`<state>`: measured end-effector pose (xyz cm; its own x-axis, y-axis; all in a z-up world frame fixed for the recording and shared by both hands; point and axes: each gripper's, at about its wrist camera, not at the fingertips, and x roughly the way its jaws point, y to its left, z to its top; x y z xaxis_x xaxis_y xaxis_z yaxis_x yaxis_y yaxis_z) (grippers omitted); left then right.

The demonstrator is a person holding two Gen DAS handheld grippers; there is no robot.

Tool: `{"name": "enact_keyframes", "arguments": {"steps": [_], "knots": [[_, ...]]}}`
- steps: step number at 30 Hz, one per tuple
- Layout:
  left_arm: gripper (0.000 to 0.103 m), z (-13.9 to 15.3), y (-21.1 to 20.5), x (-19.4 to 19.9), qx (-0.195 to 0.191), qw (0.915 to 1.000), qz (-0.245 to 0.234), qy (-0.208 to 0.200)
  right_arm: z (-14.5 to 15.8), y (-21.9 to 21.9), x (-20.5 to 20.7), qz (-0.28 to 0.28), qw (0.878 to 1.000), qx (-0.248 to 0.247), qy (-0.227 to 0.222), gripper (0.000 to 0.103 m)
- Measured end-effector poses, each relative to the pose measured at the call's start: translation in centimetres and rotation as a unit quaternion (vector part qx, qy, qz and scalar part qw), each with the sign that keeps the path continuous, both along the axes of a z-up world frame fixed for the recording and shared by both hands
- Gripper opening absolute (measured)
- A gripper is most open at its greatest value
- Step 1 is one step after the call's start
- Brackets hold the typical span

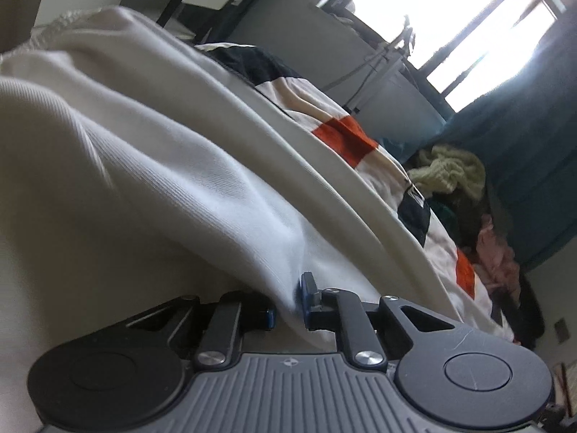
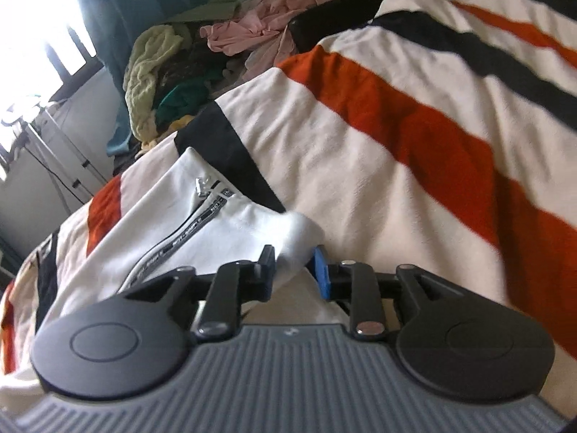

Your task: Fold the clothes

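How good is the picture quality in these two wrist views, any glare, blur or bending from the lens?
Left wrist view: the bright window is blown out to white, the room beside it dark; the white ribbed garment close to the lens is soft. Right wrist view: glare from the window washes out the upper left corner; the orange, black and cream striped blanket smears toward the right edge. Both views bow straight lines, fisheye style.

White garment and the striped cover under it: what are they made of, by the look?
White garment: looks like a fine rib-knit, cotton-type jersey, matte; thin parallel ridges show in the left wrist view, and a zip with printed tape in the right. Striped cover: soft matte fabric in cream, orange and black bands, slightly fuzzy surface, possibly fleece or brushed cotton; too blurred to be sure.
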<state>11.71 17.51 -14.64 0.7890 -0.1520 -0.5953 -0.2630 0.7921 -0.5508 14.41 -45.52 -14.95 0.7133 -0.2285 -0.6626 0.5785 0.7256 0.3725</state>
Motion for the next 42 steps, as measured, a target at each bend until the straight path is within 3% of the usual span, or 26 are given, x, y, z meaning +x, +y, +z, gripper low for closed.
{"name": "enact_keyframes", "arguments": {"steps": [3, 5, 7, 9, 12, 15, 17, 19, 21, 24, 25, 26, 29, 35, 42], "knots": [[0.050, 1.0, -0.3, -1.1, 0.011, 0.9997, -0.019, 0.008, 1.6, 0.4, -2.6, -0.003, 1.000, 0.018, -0.005, 0.052], [0.060, 1.8, -0.7, -2.0, 0.024, 0.9992, -0.030, 0.011, 2.4, 0.6, -5.0, -0.006, 0.999, 0.039, -0.016, 0.073], [0.080, 2.8, -1.3, -3.2, 0.040, 0.9983, -0.042, 0.008, 3.0, 0.7, -7.8, -0.015, 0.997, 0.065, -0.029, 0.073], [0.090, 3.8, -1.9, -4.6, 0.060, 0.9972, -0.045, -0.006, 3.1, 0.6, -10.9, -0.036, 0.995, 0.091, -0.032, 0.073], [0.090, 4.9, -2.5, -5.7, 0.075, 0.9958, -0.048, -0.022, 2.2, -0.3, -15.2, -0.101, 0.985, 0.138, -0.027, 0.074], [0.090, 5.5, -2.9, -5.9, 0.070, 0.9959, -0.051, -0.025, 0.6, -1.7, -18.5, -0.176, 0.964, 0.198, -0.025, 0.075], [0.090, 5.4, -2.7, -5.9, 0.065, 0.9966, -0.047, -0.020, -0.4, -2.2, -19.2, -0.206, 0.955, 0.212, -0.009, 0.075], [0.090, 5.2, -2.4, -5.7, 0.055, 0.9976, -0.039, -0.013, -1.3, -2.3, -18.9, -0.202, 0.953, 0.226, 0.001, 0.075], [0.090, 5.0, -1.8, -5.3, 0.042, 0.9987, -0.027, -0.009, -2.0, -2.2, -18.2, -0.192, 0.953, 0.234, 0.014, 0.073], [0.090, 5.3, 0.0, -6.0, 0.030, 0.9995, 0.004, -0.008, -2.8, -1.8, -16.6, -0.172, 0.955, 0.239, 0.035, 0.039], [0.090, 5.5, 0.7, -6.5, 0.027, 0.9995, 0.016, -0.009, -2.7, -1.7, -16.7, -0.173, 0.955, 0.239, 0.033, 0.023], [0.090, 5.8, 1.7, -7.1, 0.023, 0.9991, 0.034, -0.012, -2.4, -1.6, -16.9, -0.169, 0.956, 0.240, 0.020, 0.017], [0.090, 7.4, 5.6, -9.2, 0.003, 0.9952, 0.094, -0.027, -1.0, -1.5, -17.8, -0.157, 0.960, 0.230, -0.025, 0.011], [0.090, 10.3, 14.2, -14.1, 0.019, 0.9879, 0.153, -0.012, 1.5, -1.2, -18.4, -0.131, 0.966, 0.201, -0.097, 0.009], [0.090, 7.1, 21.9, -21.1, -0.020, 0.9757, 0.211, 0.055, 0.8, -2.2, -18.8, -0.137, 0.956, 0.234, -0.111, 0.009]]}}
